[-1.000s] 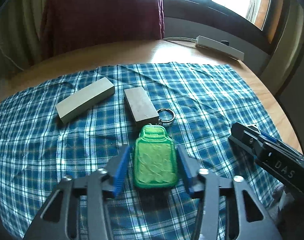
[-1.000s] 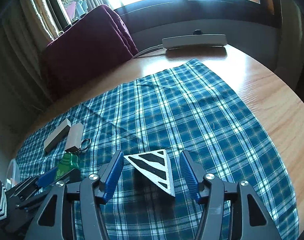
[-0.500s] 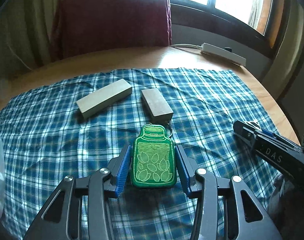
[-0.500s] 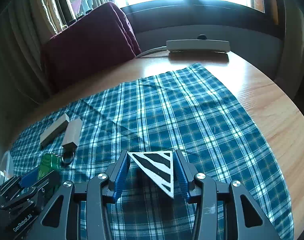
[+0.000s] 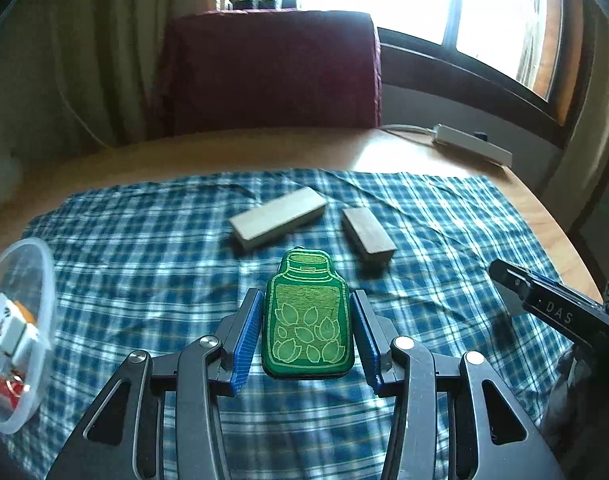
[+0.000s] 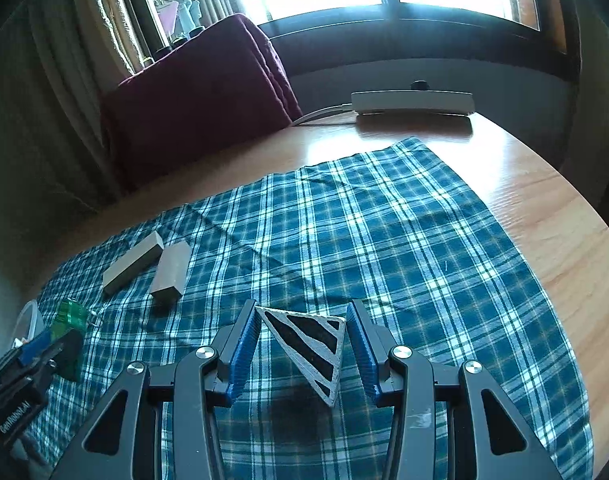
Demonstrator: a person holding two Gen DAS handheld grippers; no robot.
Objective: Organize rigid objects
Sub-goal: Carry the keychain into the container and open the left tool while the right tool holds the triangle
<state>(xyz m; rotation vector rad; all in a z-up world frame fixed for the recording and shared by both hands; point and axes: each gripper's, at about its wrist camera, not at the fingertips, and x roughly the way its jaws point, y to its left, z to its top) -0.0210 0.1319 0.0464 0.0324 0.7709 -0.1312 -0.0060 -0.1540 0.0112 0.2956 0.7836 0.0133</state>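
Note:
My left gripper (image 5: 306,318) is shut on a green jar-shaped keychain tag (image 5: 307,320) and holds it lifted above the blue plaid cloth (image 5: 144,264). Beyond it lie two grey rectangular blocks, a long one (image 5: 278,217) and a short one (image 5: 367,233). My right gripper (image 6: 301,338) is shut on a white triangle with black stripes (image 6: 310,346), raised off the cloth (image 6: 384,248). In the right wrist view the left gripper with the green tag (image 6: 66,314) shows at the lower left, and both blocks (image 6: 133,262) lie farther back.
A clear round plastic container (image 5: 18,332) with small items inside stands at the left edge. A white power strip (image 6: 412,102) lies at the far edge of the round wooden table (image 6: 544,216). A maroon-covered chair (image 5: 272,72) stands behind the table.
Both grippers closed on their objects and lifted them off the cloth. The left one drew back, bringing the clear container into view at the left.

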